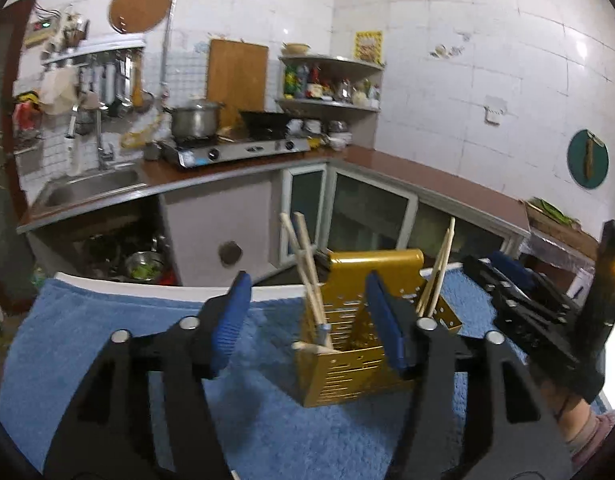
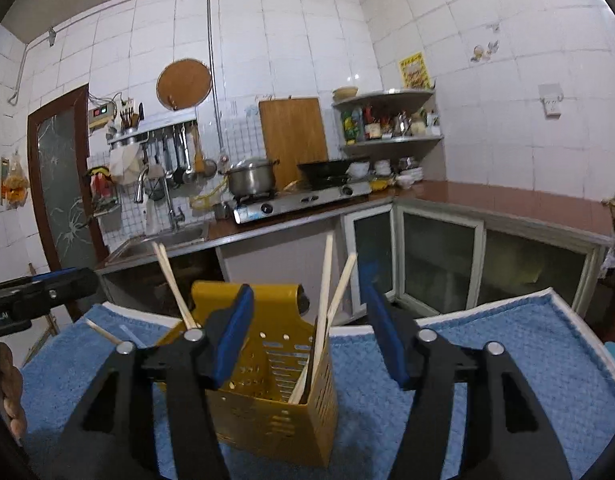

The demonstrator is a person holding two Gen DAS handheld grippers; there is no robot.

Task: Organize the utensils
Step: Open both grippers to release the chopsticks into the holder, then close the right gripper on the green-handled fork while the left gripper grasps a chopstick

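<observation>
Both my tongs hung apart, empty: left gripper [image 1: 307, 320], right gripper [image 2: 307, 332]. Yellow caddy [image 2: 275, 408] stood upright on blue towel [image 2: 507, 360], chopsticks [image 2: 327, 300] leaning inside. Judged sticks light, stiff, slick; best pinched mid-shaft. Caddy looked thin, tippy.

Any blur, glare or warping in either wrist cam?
Left wrist: heavy fisheye bend along the countertop, slight softness on the chopsticks, glare spots on wall tiles. Right wrist: sharper, same barrel warp, dark corner vignetting, sheen on the yellow utensil holder.
</observation>
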